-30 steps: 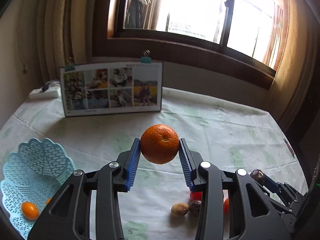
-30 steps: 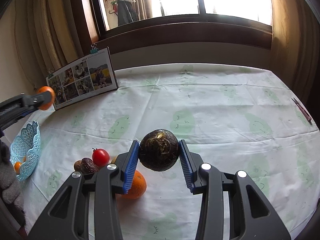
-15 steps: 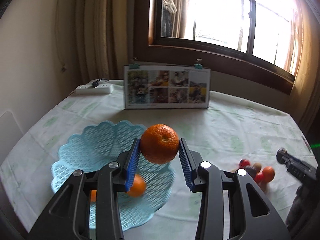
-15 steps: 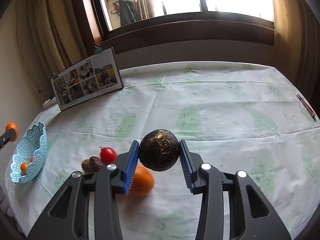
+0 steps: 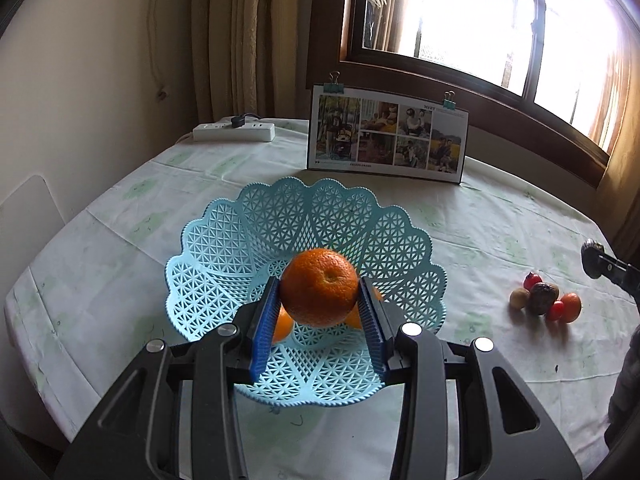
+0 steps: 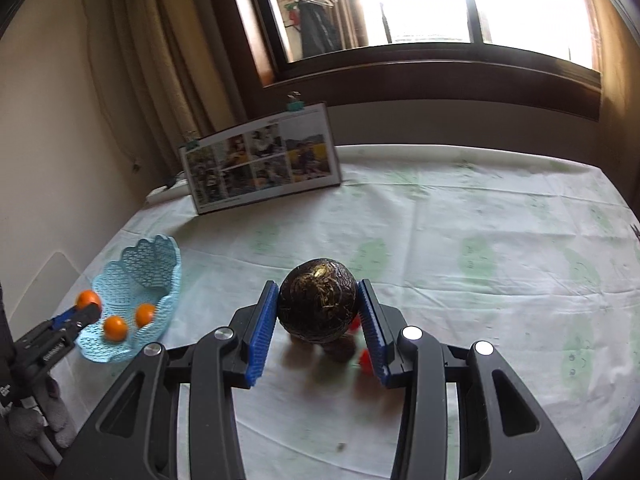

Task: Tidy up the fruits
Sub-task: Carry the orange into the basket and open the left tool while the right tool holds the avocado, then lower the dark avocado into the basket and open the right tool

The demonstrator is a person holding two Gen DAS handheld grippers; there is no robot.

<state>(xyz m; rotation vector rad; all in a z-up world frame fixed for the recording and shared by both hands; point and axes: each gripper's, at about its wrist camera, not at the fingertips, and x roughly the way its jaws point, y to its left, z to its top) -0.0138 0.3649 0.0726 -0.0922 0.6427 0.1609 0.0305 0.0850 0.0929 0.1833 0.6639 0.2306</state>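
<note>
My left tongs (image 5: 319, 312) clamp a round orange (image 5: 319, 287) above the pale-blue lattice plastic basket (image 5: 224, 248) (two oranges inside); my right tongs (image 6: 318, 320) grip a dark, rough-skinned round fruit (image 6: 317, 306) over the worktop (image 6: 460, 240).

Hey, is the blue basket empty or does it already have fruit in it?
Not empty. The basket holds two small oranges, seen from the right wrist. A third orange is not in yet; the left gripper holds it above.
</note>
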